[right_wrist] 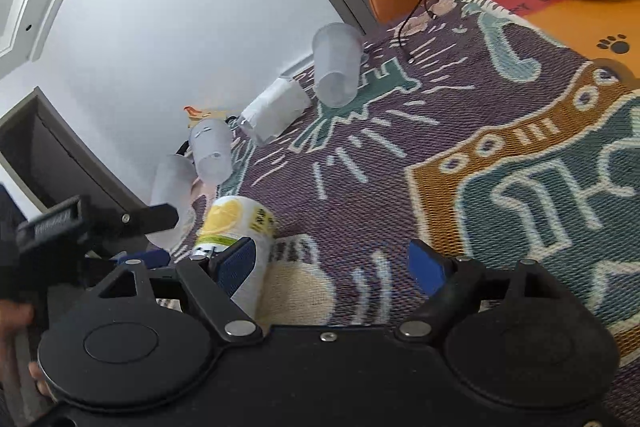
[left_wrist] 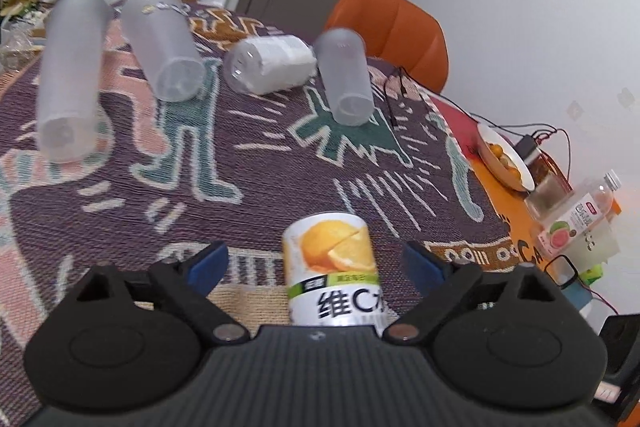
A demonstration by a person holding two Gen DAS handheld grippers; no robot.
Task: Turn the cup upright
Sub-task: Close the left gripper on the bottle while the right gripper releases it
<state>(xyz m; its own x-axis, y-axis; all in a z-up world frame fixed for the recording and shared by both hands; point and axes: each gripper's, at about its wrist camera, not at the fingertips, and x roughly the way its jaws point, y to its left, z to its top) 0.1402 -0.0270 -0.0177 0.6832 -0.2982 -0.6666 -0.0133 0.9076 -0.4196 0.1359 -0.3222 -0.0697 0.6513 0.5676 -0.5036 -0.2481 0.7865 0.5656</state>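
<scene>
A white cup with an orange-slice label (left_wrist: pixel 334 267) stands on the patterned cloth between the open fingers of my left gripper (left_wrist: pixel 316 263), not gripped. It also shows in the right wrist view (right_wrist: pixel 240 239), just left of my open, empty right gripper (right_wrist: pixel 332 267), whose left finger (right_wrist: pixel 236 265) is right beside it. Three frosted cups stand further back: one at left (left_wrist: pixel 68 79), one beside it (left_wrist: pixel 164 43), one in the middle (left_wrist: pixel 346 75). A clear cup wrapped in white paper (left_wrist: pixel 272 65) lies on its side.
An orange chair (left_wrist: pixel 396 27) stands behind the table. A bowl of small oranges (left_wrist: pixel 506 157), cables (left_wrist: pixel 400 87), a juice bottle (left_wrist: pixel 576 227) and glasses (left_wrist: pixel 562 271) sit along the right edge. The patterned cloth (left_wrist: pixel 260 167) covers most of the table. The left gripper's body (right_wrist: pixel 80 223) shows at left.
</scene>
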